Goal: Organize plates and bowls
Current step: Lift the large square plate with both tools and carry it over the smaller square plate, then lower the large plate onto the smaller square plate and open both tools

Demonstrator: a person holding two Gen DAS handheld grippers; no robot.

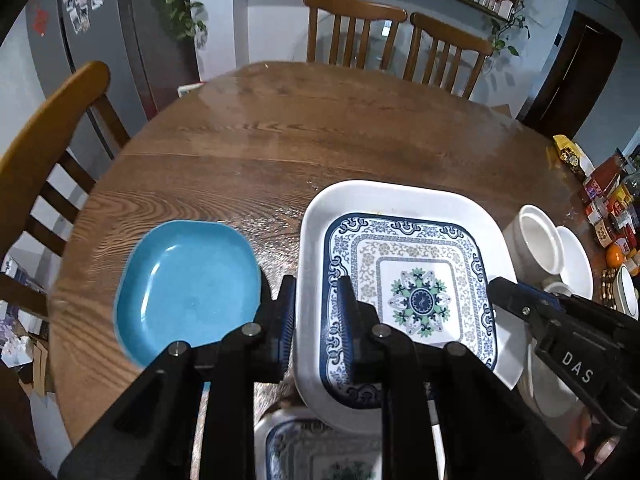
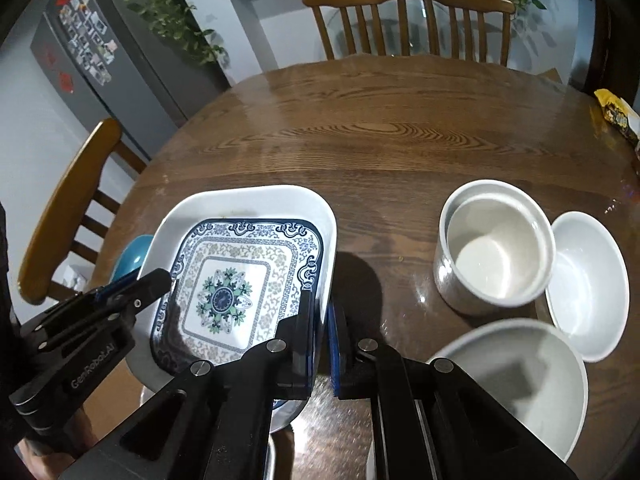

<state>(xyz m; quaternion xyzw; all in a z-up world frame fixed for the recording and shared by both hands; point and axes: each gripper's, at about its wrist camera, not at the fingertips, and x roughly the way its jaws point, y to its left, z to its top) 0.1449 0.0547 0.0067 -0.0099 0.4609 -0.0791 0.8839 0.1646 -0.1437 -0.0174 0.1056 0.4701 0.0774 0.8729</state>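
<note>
Both claws pinch the patterned plate: left claw on its left rim, right claw on its right, above the tabletop; uneven lifting could tilt it, slipping onto the plate below.

Glazed crockery on a varnished wooden bench
The patterned square plate and blue plate shine glossy like ceramic; the white bowls at three o'clock look smooth; each claw is matt black plastic
</note>
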